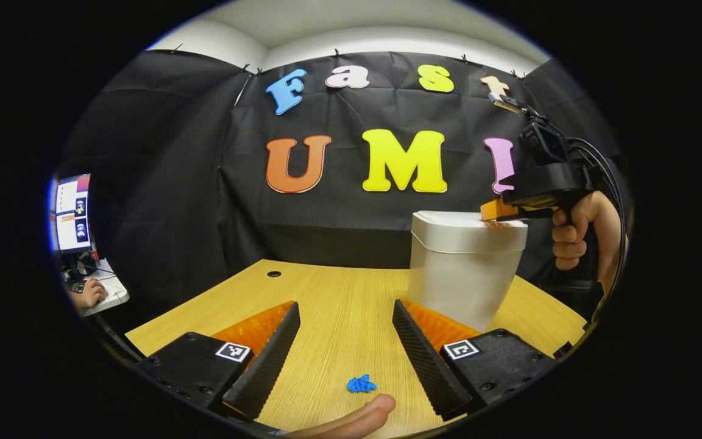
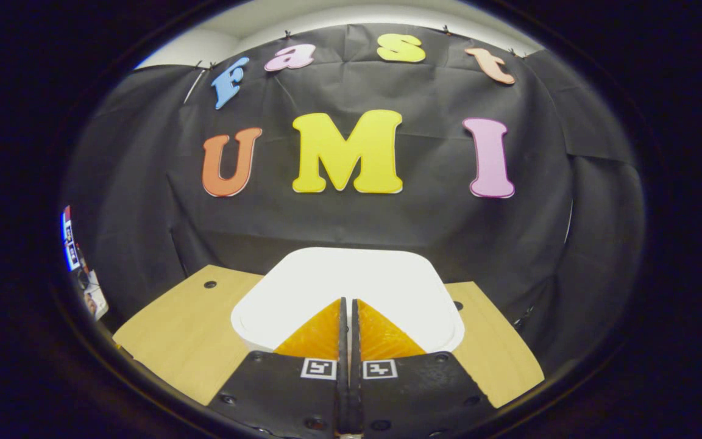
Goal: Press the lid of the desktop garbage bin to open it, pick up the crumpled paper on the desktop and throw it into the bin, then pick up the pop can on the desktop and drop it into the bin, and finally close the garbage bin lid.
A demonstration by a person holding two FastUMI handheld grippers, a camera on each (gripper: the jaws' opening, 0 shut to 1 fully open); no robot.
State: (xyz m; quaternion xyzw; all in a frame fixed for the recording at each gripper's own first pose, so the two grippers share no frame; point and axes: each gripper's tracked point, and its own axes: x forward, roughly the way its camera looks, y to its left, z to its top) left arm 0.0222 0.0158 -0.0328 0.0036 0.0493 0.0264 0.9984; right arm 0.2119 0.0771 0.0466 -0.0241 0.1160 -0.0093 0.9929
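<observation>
White plastic garbage bin (image 1: 464, 274) with rounded closed lid (image 2: 351, 286) far right on the wooden counter (image 1: 339, 311), right claw (image 2: 347, 303) fingers together resting on the lid, left claw (image 1: 345, 314) spread apart, small blue scrap (image 1: 361, 384) near.

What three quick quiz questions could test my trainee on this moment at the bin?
1. True or false: the bin lid is closed.
2. Which gripper is at the lid: A left, B right?
3. Fill in: the left gripper has its jaws ____, with the blue crumpled paper on the desk between them.

Key: 1 true. 2 B, the right gripper, jaws together, at the lid. 3 open.
</observation>
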